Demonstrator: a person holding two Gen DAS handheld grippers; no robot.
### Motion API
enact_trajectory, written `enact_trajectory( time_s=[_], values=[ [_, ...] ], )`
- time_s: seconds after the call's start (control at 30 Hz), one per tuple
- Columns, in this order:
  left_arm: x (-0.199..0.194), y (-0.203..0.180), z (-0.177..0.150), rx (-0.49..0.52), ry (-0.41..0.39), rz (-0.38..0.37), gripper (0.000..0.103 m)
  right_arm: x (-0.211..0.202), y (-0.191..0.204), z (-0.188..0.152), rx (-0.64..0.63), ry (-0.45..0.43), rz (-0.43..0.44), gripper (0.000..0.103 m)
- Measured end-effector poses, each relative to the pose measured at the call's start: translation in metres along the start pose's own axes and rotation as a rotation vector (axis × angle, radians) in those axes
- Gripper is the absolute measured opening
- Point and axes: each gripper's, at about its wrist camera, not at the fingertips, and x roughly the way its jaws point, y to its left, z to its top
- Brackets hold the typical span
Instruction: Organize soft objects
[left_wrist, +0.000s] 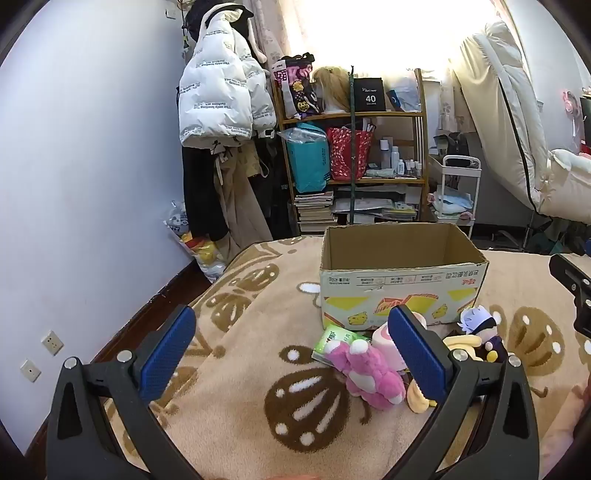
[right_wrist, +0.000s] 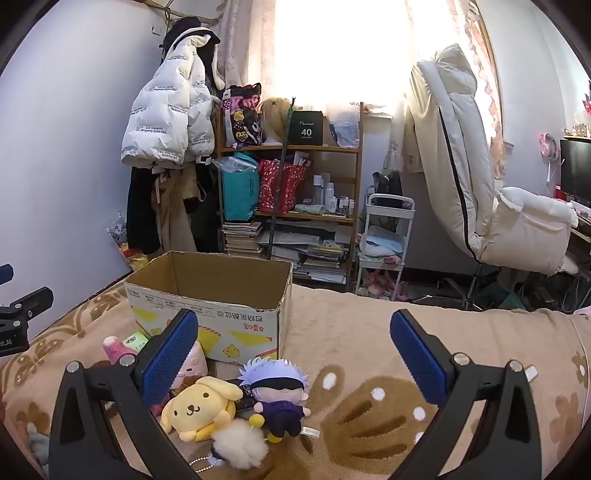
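An open cardboard box (left_wrist: 402, 291) sits on the bed (left_wrist: 240, 369), seemingly empty. All the plush toys (right_wrist: 236, 402) lie in front of it, unsorted. Left gripper (left_wrist: 291, 354) and right gripper (right_wrist: 295, 354) hover, fingers spread, holding nothing.

Cardboard box (left_wrist: 402, 284) open-topped, unobstructed; plush pile (right_wrist: 236, 402) crowds its front.
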Motion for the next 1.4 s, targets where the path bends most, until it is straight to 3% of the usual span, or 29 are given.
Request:
enact_trajectory(
  time_s=[1.4],
  values=[
    [-0.0066,0.0018,0.0034,-0.004,-0.014,0.002,0.102,-0.0015,0.0002,0.0002,-0.007,-0.005,-0.003,0.103]
  ],
)
